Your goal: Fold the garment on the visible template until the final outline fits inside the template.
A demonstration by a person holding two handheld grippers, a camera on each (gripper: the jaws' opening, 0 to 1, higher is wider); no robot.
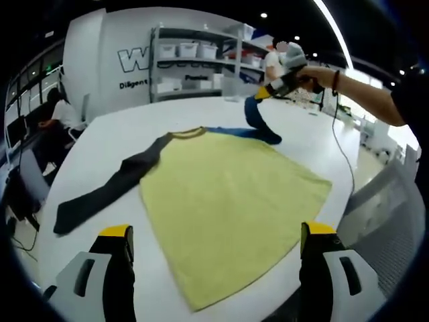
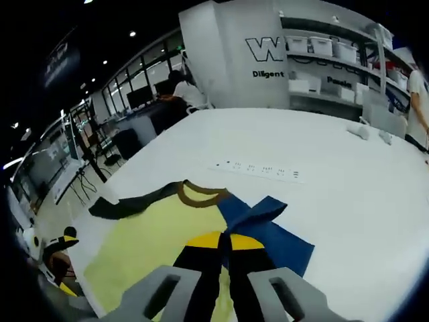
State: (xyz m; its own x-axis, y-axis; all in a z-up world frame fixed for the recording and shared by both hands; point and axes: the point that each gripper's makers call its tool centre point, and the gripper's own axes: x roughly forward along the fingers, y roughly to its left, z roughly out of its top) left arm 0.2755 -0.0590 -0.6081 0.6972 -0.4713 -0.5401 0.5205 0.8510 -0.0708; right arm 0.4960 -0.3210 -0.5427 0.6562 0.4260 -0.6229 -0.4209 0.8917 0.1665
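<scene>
The right tool [image 1: 268, 90] is raised over the bench [image 1: 100, 141], pinching the blue sleeve [image 1: 258, 121] of the yellow shirt [image 1: 228, 194], which lies flat mid-bench. The left tool [image 1: 214, 245] hangs spread at the hem. The right gripper view catches a power strip [image 2: 258, 171] beyond the collar [image 2: 198, 194]

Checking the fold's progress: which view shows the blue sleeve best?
The right gripper view: the blue sleeve lies close up, pinched in the right gripper. The left gripper view shows the sleeve smaller and farther off, lifted off the white table.
</scene>
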